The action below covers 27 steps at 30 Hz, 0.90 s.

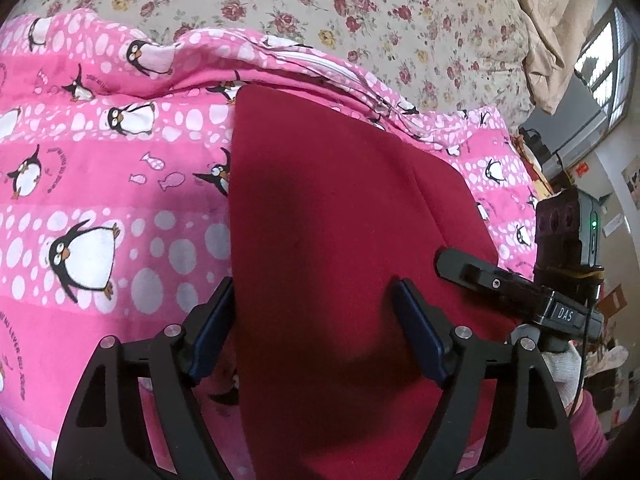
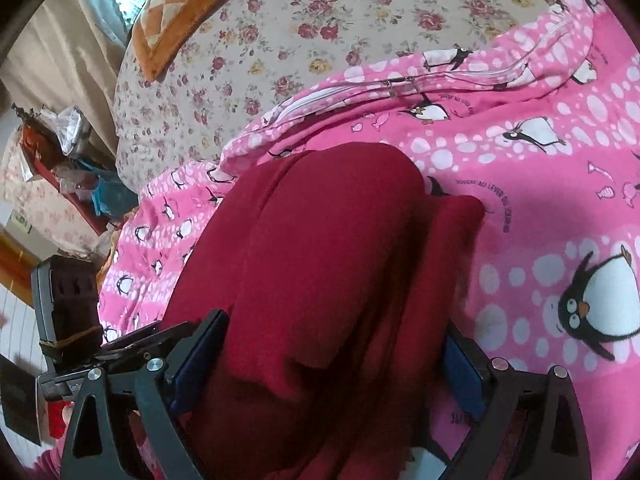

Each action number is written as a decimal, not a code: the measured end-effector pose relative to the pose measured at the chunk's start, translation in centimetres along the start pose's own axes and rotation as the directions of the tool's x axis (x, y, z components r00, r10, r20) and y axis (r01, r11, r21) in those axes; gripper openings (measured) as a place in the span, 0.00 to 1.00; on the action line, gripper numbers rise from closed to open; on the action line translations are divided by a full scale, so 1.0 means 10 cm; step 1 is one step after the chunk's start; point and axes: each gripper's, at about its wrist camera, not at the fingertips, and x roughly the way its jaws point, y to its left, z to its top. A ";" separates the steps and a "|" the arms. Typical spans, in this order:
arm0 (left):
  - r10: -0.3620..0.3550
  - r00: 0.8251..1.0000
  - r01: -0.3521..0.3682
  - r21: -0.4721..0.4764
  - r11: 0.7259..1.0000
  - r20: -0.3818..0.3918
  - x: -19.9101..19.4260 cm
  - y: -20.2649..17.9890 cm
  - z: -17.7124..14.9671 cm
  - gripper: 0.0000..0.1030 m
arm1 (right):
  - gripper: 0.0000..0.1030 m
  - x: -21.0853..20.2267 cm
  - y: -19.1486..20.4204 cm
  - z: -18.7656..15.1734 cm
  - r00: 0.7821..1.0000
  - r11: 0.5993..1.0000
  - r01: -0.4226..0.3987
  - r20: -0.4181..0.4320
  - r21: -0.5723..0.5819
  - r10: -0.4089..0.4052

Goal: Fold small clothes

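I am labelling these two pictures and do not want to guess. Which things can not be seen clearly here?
- What kind of clothing the red garment is: both wrist views, it fills the frame and runs off the bottom edge.
- Whether the left gripper or right gripper touches it: fingers stand wide apart, cloth hides contact.
- The small print on the pink penguin blanket: too small, warped.
- The shelf clutter: right wrist view, blurred at the rim.

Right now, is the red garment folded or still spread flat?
Folded, at least partly: the red garment lies in overlapping layers on the pink penguin blanket, with a lower layer sticking out beside the top one. How many folds, cannot tell.
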 end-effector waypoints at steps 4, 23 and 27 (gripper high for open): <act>-0.003 1.000 0.003 0.008 1.000 -0.004 0.05 -0.02 0.01 0.81 | 0.84 0.00 0.01 -0.01 1.000 1.000 -0.006 0.023 -0.013 0.006; 0.002 0.999 -0.003 0.048 0.999 0.035 -0.33 -0.13 -0.08 0.40 | 0.49 -0.23 0.41 -0.01 0.998 0.996 0.010 0.067 -0.091 -0.004; -0.009 1.000 0.008 0.042 0.999 0.029 -0.58 -0.14 -0.19 0.39 | 0.48 -0.34 0.60 -0.07 0.998 0.995 -0.024 0.057 -0.101 0.030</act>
